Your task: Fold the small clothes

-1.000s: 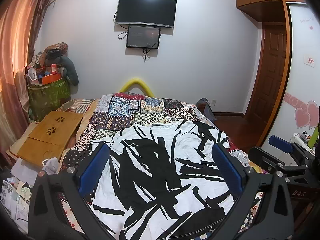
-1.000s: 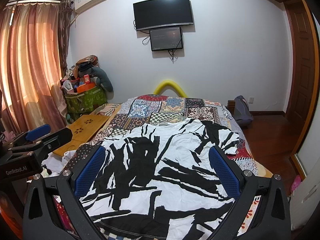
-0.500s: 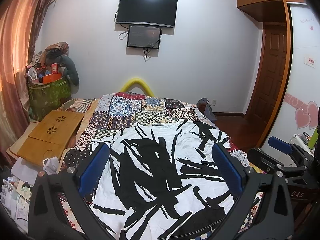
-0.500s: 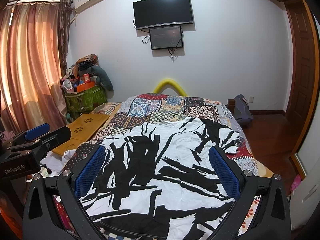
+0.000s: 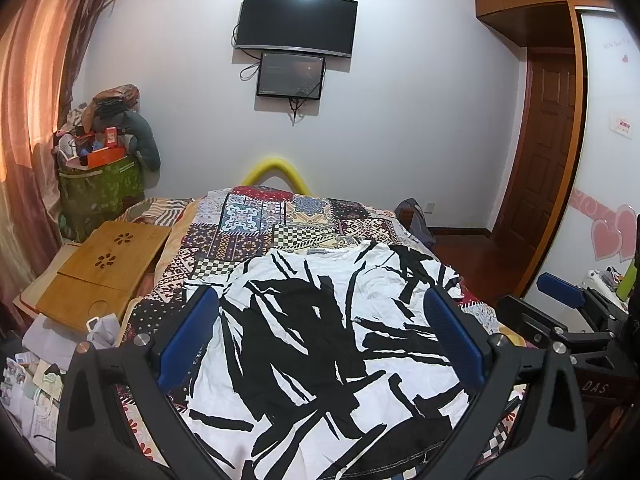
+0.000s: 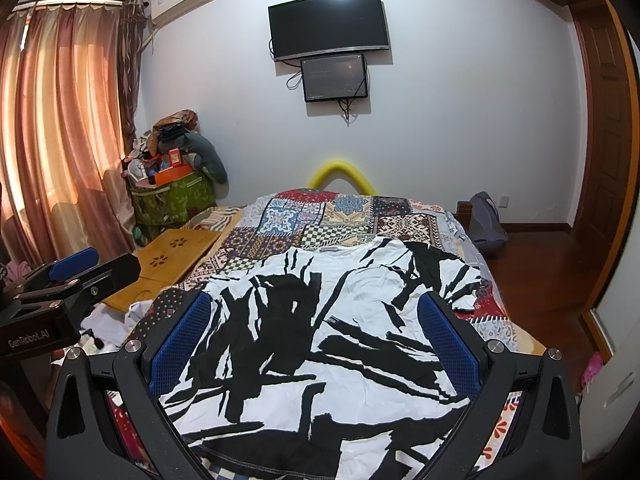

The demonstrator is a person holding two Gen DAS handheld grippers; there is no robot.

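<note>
A white T-shirt with black brush-stroke print (image 5: 328, 340) lies spread flat on the patchwork bedspread (image 5: 280, 224), neck toward the far wall; it also shows in the right wrist view (image 6: 332, 344). My left gripper (image 5: 320, 312) is open and empty, held above the shirt's near half. My right gripper (image 6: 316, 312) is open and empty, also above the shirt. The right gripper shows at the right edge of the left wrist view (image 5: 560, 296), and the left gripper at the left edge of the right wrist view (image 6: 76, 264).
A bamboo lap desk (image 5: 104, 272) lies left of the bed over papers and bags. A green laundry basket piled with things (image 5: 100, 184) stands in the left corner. A TV (image 5: 296, 24) hangs on the far wall. A wooden door (image 5: 548, 152) and bare floor are at right.
Both grippers stay open over the shirt with only a slight drift of view. The shirt has not moved.
</note>
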